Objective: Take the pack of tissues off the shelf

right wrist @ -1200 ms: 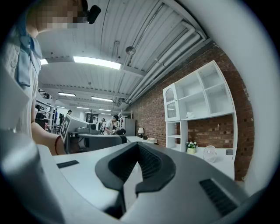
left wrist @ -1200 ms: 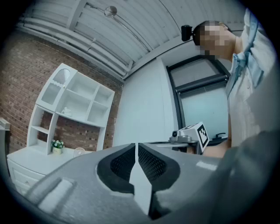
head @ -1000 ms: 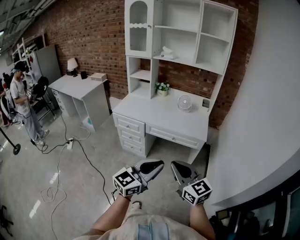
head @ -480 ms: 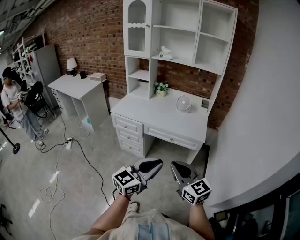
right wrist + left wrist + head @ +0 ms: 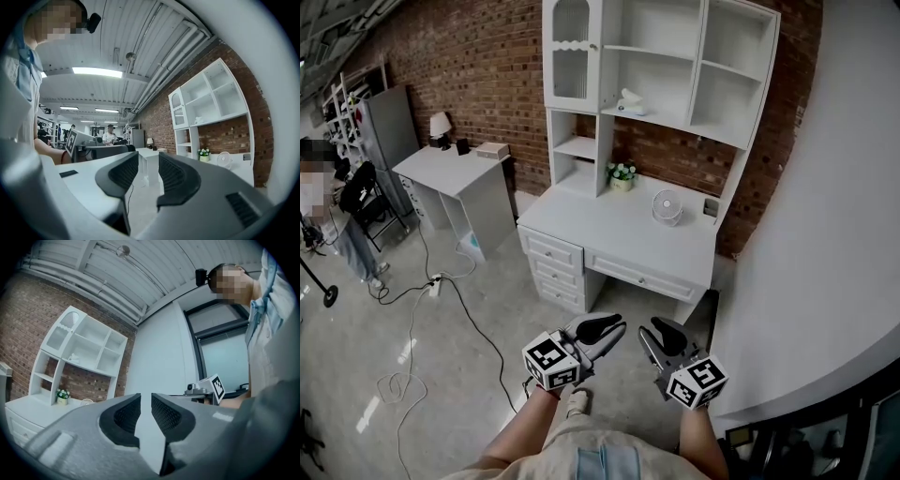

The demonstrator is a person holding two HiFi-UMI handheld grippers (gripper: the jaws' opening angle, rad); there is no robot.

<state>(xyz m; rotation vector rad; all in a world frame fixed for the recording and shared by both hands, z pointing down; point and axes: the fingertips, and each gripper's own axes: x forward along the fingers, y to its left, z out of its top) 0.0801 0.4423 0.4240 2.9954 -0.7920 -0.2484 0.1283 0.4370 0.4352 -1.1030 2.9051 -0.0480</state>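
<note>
The pack of tissues (image 5: 630, 101) lies on the middle shelf of the white hutch (image 5: 661, 66) above the desk (image 5: 619, 232). It shows small in the left gripper view (image 5: 74, 356) and the right gripper view (image 5: 199, 120). Both grippers are held low and close to my body, far from the shelf. My left gripper (image 5: 613, 329) (image 5: 146, 398) shows a narrow gap between its pads with nothing in it. My right gripper (image 5: 660, 330) (image 5: 148, 159) has its jaws opening, and nothing is between them.
On the desk stand a small fan (image 5: 667, 207) and a potted plant (image 5: 622, 174). A second white desk (image 5: 455, 173) with a lamp stands at the left. Cables (image 5: 441, 286) trail over the floor. A person (image 5: 328, 220) stands at the far left. A white wall (image 5: 834, 244) runs along the right.
The right gripper's jaws have parted a little. The person at the left has shifted further left. The hutch sits slightly nearer and higher in the head view.
</note>
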